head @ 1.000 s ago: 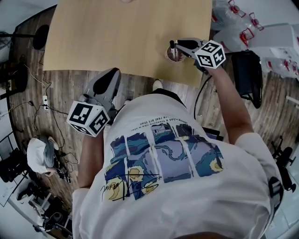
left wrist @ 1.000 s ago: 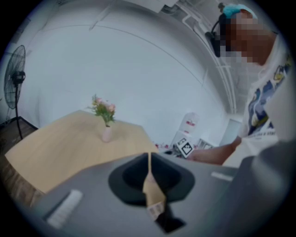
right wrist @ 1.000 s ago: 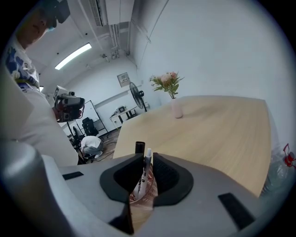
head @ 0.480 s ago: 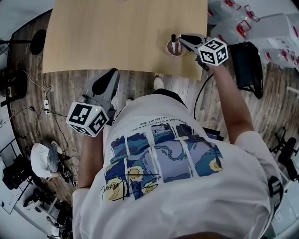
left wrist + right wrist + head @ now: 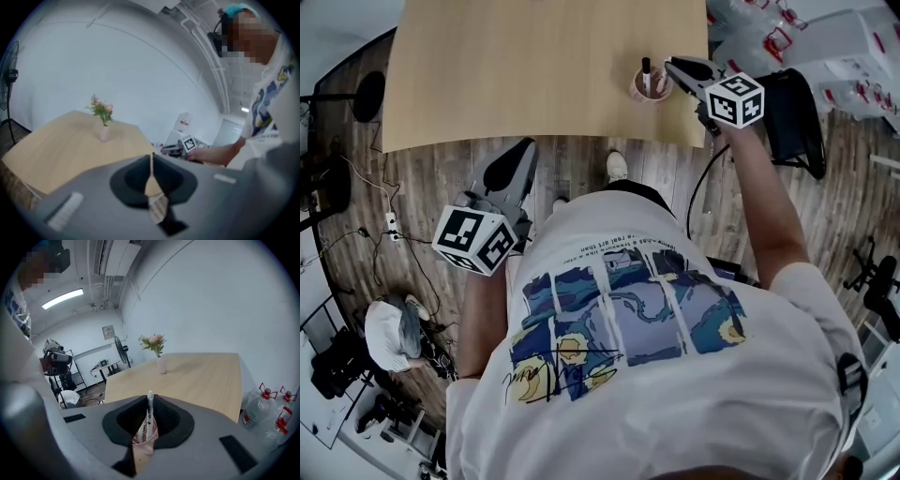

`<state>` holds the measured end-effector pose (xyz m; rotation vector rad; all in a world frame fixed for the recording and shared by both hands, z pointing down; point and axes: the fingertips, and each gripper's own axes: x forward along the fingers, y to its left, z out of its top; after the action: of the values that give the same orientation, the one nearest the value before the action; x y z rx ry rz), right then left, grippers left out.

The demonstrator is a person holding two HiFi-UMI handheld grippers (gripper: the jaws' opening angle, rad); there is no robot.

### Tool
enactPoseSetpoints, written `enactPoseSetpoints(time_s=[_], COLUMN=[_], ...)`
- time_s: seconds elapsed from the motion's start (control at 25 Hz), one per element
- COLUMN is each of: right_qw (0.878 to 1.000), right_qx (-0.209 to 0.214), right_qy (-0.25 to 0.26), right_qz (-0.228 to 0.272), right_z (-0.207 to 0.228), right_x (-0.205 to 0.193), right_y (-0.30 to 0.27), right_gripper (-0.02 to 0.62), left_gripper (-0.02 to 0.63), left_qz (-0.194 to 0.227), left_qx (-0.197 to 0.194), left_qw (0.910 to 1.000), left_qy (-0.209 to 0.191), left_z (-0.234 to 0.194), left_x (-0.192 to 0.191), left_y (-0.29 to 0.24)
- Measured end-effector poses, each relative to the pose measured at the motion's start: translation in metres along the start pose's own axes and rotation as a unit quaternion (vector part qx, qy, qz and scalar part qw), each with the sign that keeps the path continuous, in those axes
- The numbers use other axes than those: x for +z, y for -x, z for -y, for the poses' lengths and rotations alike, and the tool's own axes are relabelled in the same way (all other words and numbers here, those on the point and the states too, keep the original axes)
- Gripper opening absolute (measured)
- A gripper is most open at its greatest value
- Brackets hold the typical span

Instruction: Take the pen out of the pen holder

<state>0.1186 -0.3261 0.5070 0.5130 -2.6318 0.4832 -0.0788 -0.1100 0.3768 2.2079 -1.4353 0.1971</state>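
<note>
A pink pen holder (image 5: 651,90) stands near the front right corner of the wooden table (image 5: 534,66), with a dark-capped white pen (image 5: 646,71) upright in it. My right gripper (image 5: 673,66) hovers just right of the holder's rim, jaws shut and empty. In the right gripper view, the pen (image 5: 149,411) and holder (image 5: 143,439) show through the thin slit of the right gripper (image 5: 150,399). My left gripper (image 5: 525,150) hangs shut below the table's front edge, holding nothing. In its own view, the left gripper (image 5: 151,157) points at the table.
A small vase of flowers (image 5: 161,364) stands at the table's far side, and the vase (image 5: 104,132) also shows in the left gripper view. Water bottles (image 5: 265,404) and a black chair (image 5: 797,122) are to the right. Cables and a crouching person (image 5: 389,333) are on the floor at left.
The right gripper has shifted from over the holder's mouth to just right of its rim. The pen still stands in the holder. The left gripper has stayed put.
</note>
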Motion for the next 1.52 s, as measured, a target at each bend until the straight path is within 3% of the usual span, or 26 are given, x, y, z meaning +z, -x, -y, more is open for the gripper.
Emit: enactPoseSetpoints(time_s=[0.6, 1.12, 1.52], right_qw=[0.992, 0.982, 0.977], right_qx=[-0.099, -0.134, -0.151], right_qy=[0.035, 0.066, 0.069], right_qz=[0.074, 0.119, 0.134], right_z=[-0.040, -0.137, -0.221], right_x=[0.052, 0.090, 0.082], right_y=[0.048, 0.096, 0.112], right_gripper=[0.034, 0.034, 0.034], left_gripper=[0.021, 0.021, 0.021], left_qz=[0.014, 0.019, 0.008], left_qx=[-0.047, -0.092, -0.118], left_qw=[0.9987, 0.9954, 0.9927], left_qy=[-0.010, -0.016, -0.025], left_z=[-0.009, -0.006, -0.012], left_x=[-0.018, -0.038, -0.065], left_y=[0.049, 0.092, 0.136])
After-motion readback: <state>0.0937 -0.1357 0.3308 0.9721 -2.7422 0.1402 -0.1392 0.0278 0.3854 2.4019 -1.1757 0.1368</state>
